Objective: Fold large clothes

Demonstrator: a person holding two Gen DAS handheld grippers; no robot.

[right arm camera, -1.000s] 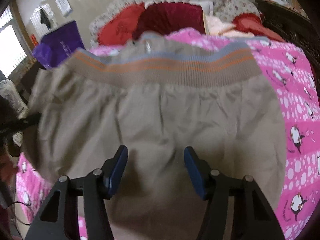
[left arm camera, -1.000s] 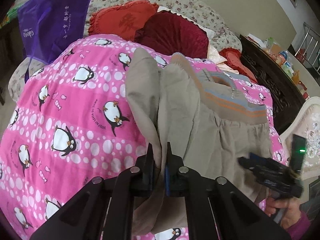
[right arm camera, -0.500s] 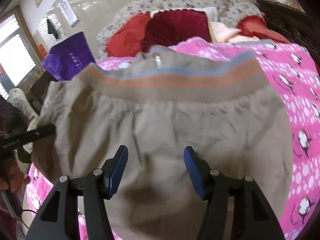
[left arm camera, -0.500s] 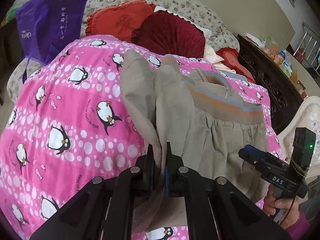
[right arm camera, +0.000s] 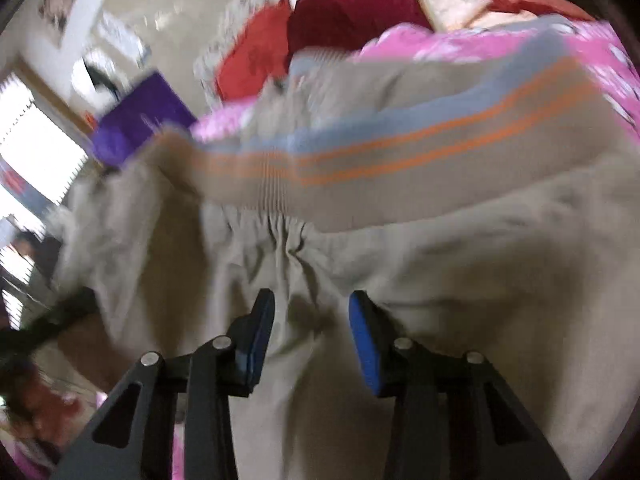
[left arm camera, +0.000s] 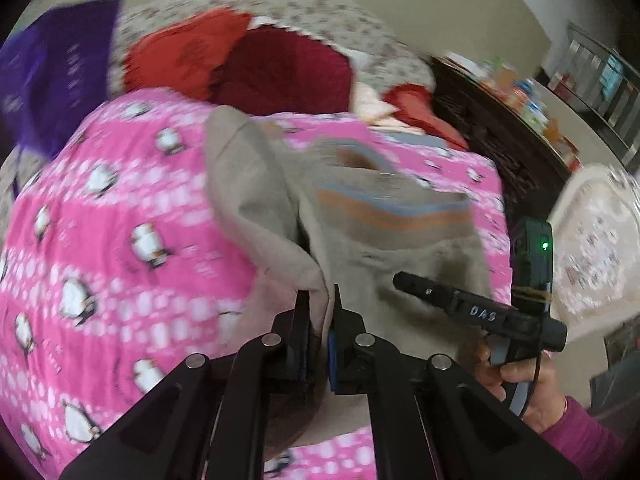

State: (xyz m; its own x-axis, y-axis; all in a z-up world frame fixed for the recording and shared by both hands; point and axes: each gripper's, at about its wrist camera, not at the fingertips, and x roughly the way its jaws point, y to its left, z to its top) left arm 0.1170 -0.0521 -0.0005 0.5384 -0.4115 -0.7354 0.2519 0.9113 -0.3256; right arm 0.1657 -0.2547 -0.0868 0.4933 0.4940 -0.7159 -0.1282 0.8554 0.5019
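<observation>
jacket (left arm camera: 400, 264): beige, grey and orange stripes on the ribbed band
blanket (left arm camera: 120, 240): pink, white dots, black-and-white penguins
cushions (left arm camera: 280, 68): red and dark red
bag (left arm camera: 52, 80), upper left: purple
gripper pads (right arm camera: 362, 336): blue

**Beige garment half lifted over the pink bedspread**

A large beige cotton garment (left arm camera: 384, 264) with a ribbed knit band striped in grey-blue and orange (right arm camera: 400, 152) lies spread over a pink bedspread printed with penguins and white dots. The striped band runs across its far end, the cloth just below it gathered into small pleats. The body of the fabric is wrinkled and rumpled, not flat. On the left side, one long beige part stands raised in a soft ridge with its upper end draping back onto the bedspread, its near edge bunched together. The rest sags toward the near edge of the bed. Both views are blurred.
</observation>
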